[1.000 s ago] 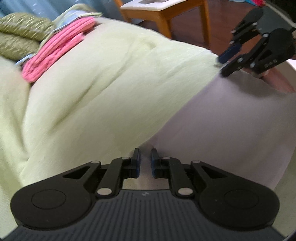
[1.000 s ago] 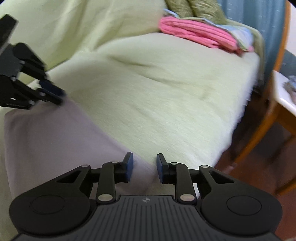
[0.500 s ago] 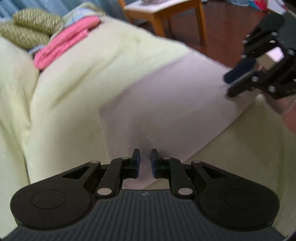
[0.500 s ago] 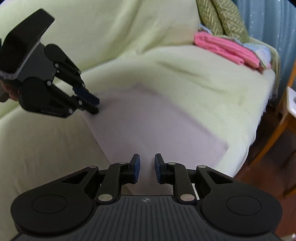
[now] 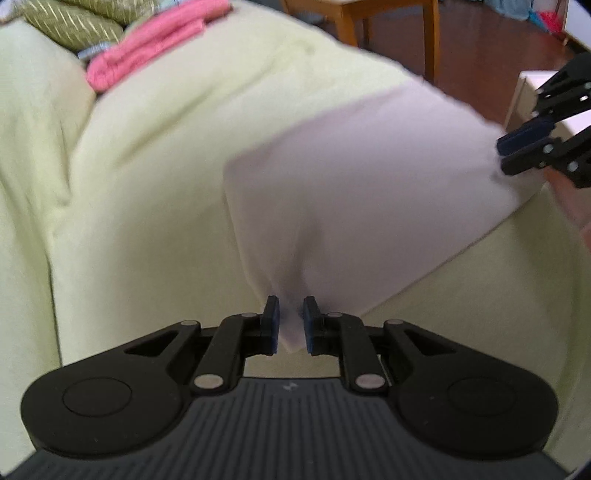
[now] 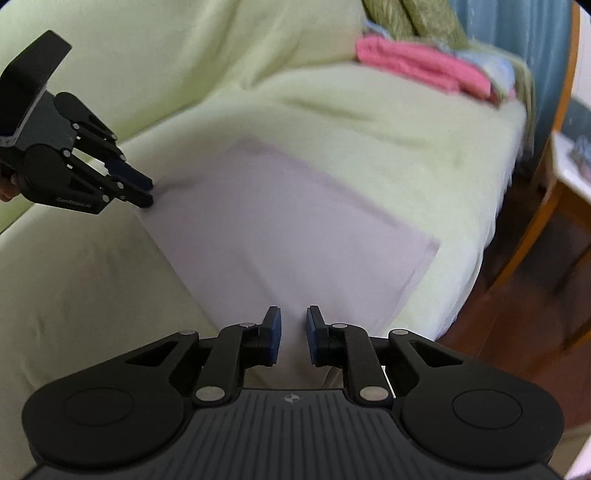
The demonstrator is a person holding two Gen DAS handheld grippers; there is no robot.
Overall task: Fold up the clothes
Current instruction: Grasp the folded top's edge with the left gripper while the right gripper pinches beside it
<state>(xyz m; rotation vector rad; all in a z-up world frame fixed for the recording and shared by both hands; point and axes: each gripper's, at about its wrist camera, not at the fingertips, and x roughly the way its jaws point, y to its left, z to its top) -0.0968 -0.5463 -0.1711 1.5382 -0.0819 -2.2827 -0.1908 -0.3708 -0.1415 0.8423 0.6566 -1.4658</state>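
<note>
A pale lilac cloth (image 5: 369,177) (image 6: 288,229) lies spread flat on the yellow-green sofa cover (image 5: 166,166). My left gripper (image 5: 288,325) is shut on its near corner, and the fabric puckers up between the blue pads. In the right wrist view the left gripper (image 6: 147,192) pinches the cloth's far left corner. My right gripper (image 6: 293,332) has the cloth's edge between its pads, and its jaws are closing on it. From the left wrist view the right gripper (image 5: 506,155) sits at the cloth's right corner, by the sofa's front edge.
A folded pink garment (image 5: 147,55) (image 6: 424,66) and olive cushions (image 5: 74,18) lie at the sofa's far end. A wooden table (image 5: 391,14) stands on the dark floor beyond the sofa edge. A wooden leg (image 6: 546,221) stands beside the sofa's front.
Both grippers have drawn the lilac cloth across the sofa, away from the pink garment, so more of it lies flat. The right gripper's jaws have narrowed.
</note>
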